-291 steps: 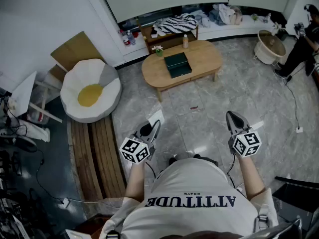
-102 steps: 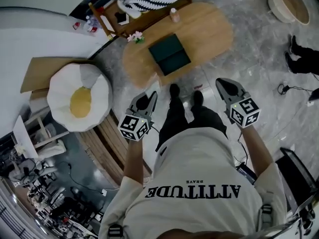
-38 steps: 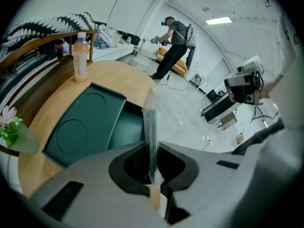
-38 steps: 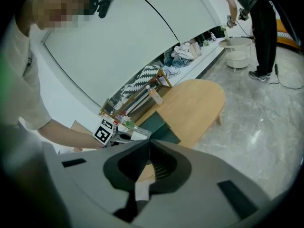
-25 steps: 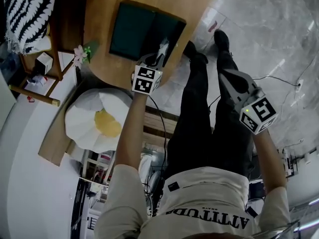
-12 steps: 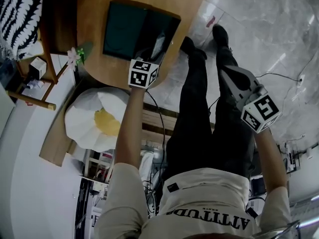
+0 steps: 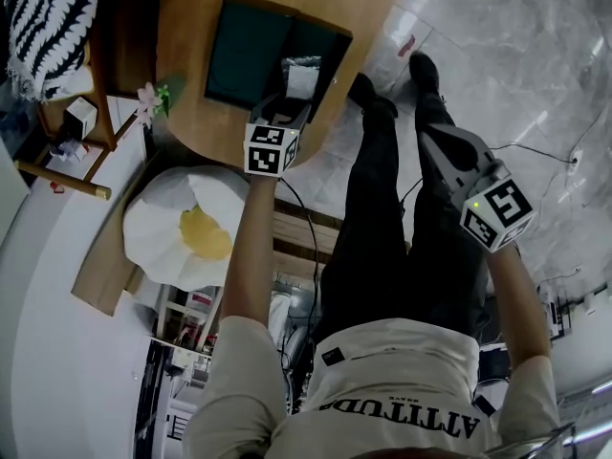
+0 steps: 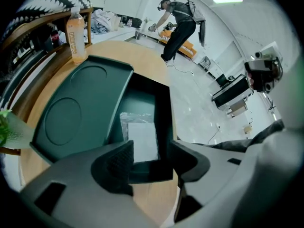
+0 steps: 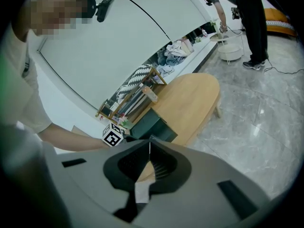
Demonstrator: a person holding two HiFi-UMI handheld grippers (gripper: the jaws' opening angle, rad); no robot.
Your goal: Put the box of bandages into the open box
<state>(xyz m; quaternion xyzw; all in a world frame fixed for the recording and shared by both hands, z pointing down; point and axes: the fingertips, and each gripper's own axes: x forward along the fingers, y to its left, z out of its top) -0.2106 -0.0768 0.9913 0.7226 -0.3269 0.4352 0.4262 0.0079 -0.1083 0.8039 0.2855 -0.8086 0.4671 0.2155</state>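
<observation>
A dark green box (image 7: 247,54) stands open on the oval wooden table (image 7: 191,27), its lid folded out to the left. The white box of bandages (image 7: 302,75), in clear wrap, lies flat in the green box's deep half (image 8: 142,139). My left gripper (image 7: 287,111) hovers just short of it, at the green box's near edge. Its jaws (image 8: 151,151) are opening and nothing is pressed between the pads. My right gripper (image 7: 432,143) hangs shut and empty over the floor beside the person's legs; in the right gripper view (image 9: 149,142) its tips meet.
An orange bottle (image 8: 76,30) stands on the table behind the lid. A wooden shelf with a striped cloth (image 7: 53,12) and a small flower (image 7: 151,98) flank the table's left. A fried-egg cushion (image 7: 186,228) lies on the floor. Another person (image 8: 178,18) bends far off.
The left gripper carried the white bandage box over the green box, then its jaws spread and it drew back a little. The bandage box now lies inside. The right gripper has barely moved.
</observation>
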